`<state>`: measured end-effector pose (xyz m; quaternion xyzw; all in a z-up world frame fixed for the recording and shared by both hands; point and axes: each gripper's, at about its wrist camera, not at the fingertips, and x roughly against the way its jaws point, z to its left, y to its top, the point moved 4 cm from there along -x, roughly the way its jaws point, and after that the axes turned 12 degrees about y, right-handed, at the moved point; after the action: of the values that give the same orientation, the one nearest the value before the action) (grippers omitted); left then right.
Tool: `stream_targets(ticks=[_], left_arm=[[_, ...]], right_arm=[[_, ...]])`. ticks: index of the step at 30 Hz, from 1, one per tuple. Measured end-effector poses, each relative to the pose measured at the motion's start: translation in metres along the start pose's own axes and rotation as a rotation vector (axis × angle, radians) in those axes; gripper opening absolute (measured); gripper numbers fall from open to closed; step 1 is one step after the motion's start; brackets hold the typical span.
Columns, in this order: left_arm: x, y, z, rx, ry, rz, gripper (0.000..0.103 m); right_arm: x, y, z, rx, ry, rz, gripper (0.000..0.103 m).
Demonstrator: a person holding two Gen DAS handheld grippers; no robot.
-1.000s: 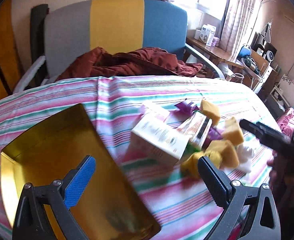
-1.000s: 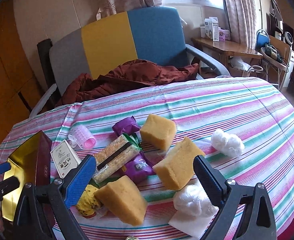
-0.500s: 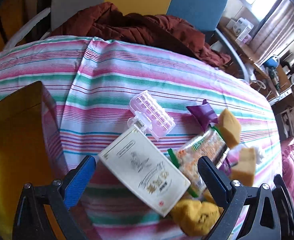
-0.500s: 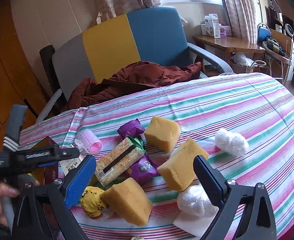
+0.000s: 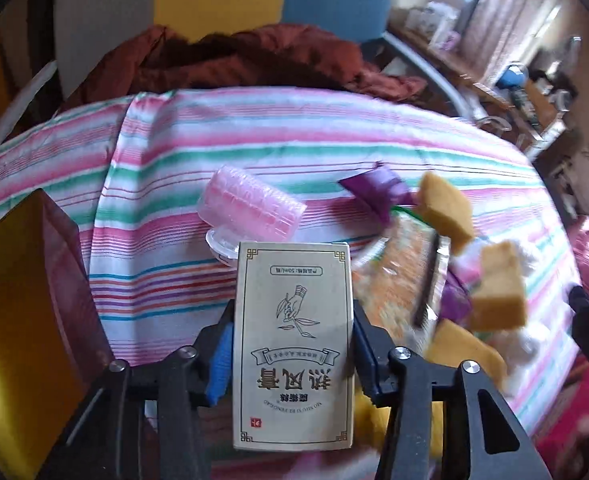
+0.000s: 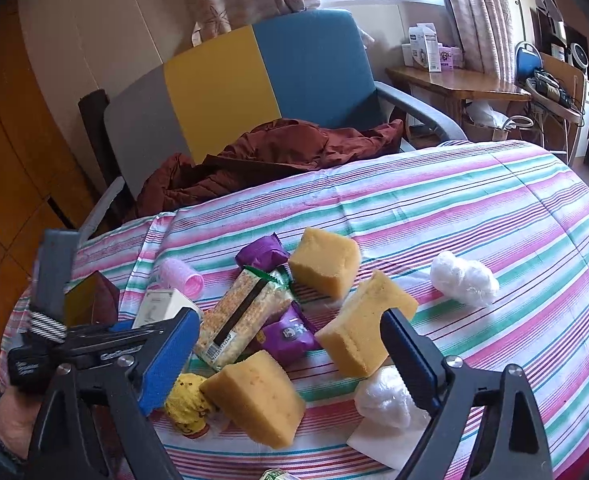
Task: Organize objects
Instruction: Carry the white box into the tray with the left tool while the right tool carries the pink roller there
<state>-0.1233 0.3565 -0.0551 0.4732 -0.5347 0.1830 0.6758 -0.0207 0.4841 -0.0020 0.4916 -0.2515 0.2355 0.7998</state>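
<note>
Now | left hand-held gripper just closed, pads on cream box | pink roller touching beyond | right hand-held gripper wide.

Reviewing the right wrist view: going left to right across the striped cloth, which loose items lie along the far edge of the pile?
Pink hair roller → purple packet → far yellow sponge → white plastic wad.

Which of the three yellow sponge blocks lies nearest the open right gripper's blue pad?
The front sponge block, lowest in the right wrist view, beside the yellow ball; the other two lie farther back.
</note>
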Motion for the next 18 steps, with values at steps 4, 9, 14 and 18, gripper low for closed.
stream_targets(ticks=[4, 9, 14, 18], left_arm=[[0.039, -0.013, 0.02, -0.017, -0.052, -0.085, 0.052], [0.086, -0.022, 0.056, 0.009, -0.149, -0.175, 0.052], [0.103, -0.032, 0.1, 0.07, -0.156, -0.218, 0.052], [0.108, -0.049, 0.148, 0.117, -0.105, -0.224, 0.052]], right_arm=[[-0.009, -0.003, 0.007, 0.027, -0.014, 0.04, 0.088], [-0.031, 0.006, 0.039, 0.115, 0.004, 0.089, 0.088], [-0.079, 0.019, 0.099, 0.303, 0.059, 0.158, 0.088], [-0.139, 0.019, 0.142, 0.489, 0.06, 0.282, 0.091]])
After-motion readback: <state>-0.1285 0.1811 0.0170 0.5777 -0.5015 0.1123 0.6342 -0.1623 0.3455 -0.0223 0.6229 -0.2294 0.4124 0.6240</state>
